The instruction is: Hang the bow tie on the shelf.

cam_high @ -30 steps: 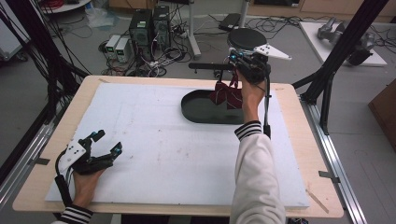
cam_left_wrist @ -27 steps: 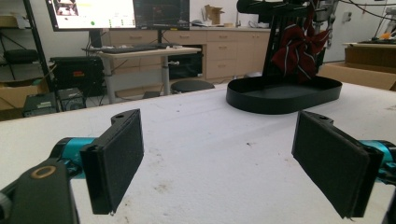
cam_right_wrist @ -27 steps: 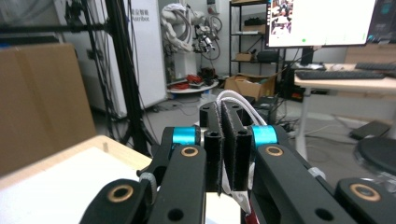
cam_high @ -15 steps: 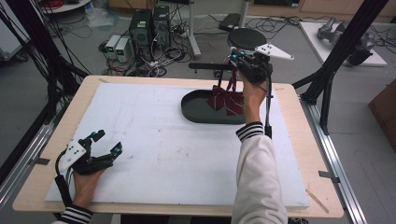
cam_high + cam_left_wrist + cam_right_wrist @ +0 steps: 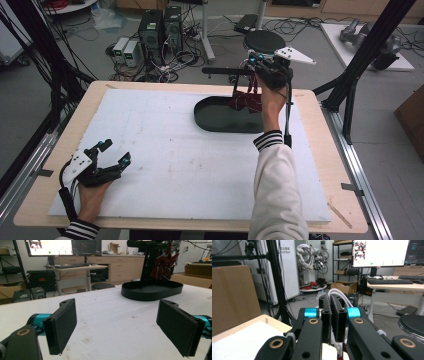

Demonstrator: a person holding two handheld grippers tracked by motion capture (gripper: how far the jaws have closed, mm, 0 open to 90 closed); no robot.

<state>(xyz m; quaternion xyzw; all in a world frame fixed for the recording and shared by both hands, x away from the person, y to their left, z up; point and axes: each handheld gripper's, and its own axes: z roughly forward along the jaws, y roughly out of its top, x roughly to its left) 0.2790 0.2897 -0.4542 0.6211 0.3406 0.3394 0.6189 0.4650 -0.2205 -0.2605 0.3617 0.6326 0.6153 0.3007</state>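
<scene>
1. Between the pads of the right gripper (image 5: pixel 334 322), a white cord (image 5: pixel 337 296) is pinched; the two black jaws are pressed together on it, and it loops up just beyond their tips.
2. Directly below that gripper, seen from the high view, a dark red striped cloth (image 5: pixel 246 100) hangs down. It looks like a small bow or tie, and the cord appears to belong to it, though the join is hidden.
3. Just ahead of the gripper, a black bar (image 5: pixel 225 71) reaches sideways from a black stand; the cloth hangs close by it. Whether the cord is already looped over the bar cannot be told.
4. Under the cloth lies a black oval tray (image 5: pixel 210 117), the stand's base, resting on a white mat (image 5: pixel 165 165).
5. Far from this work, at the near edge of the mat, the left gripper (image 5: pixel 114 155) rests with its jaws wide apart, holding nothing.
6. To do this step well, it seems wise to keep the pinch firm, guide the loop squarely over the bar, and release only once the cord bears the weight.
7. One risk: letting go early would likely drop the cloth into the tray.
</scene>
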